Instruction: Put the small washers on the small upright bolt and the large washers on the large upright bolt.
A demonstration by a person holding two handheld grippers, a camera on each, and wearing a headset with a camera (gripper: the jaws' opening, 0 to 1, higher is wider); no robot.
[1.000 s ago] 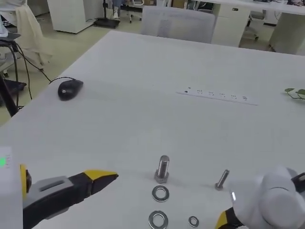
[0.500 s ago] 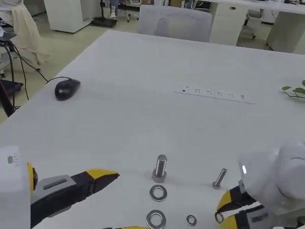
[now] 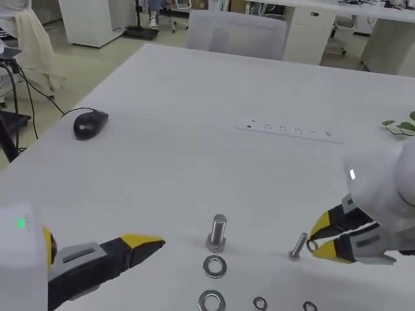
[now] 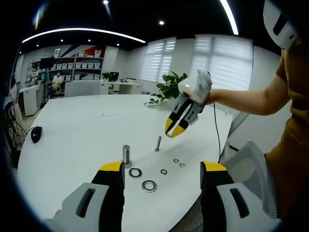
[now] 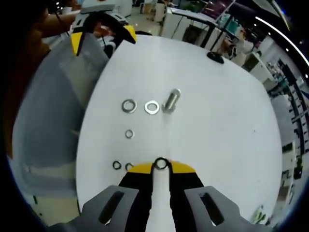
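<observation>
The large upright bolt stands near the table's front, the small upright bolt to its right. Two large washers lie in front of the large bolt; small washers lie further right. My right gripper hovers just right of the small bolt's top, shut on a small washer at its tips. My left gripper sits low at the left, jaws wide open and nothing between them. The right gripper hangs above the small bolt.
A black mouse lies at the far left of the white table. A flush power strip runs across the middle. A plant stands at the right edge; a grey chair is behind the table.
My right gripper has risen from the table's front edge and moved up and right with a small washer, ending beside the small bolt's top. The left gripper has barely shifted.
</observation>
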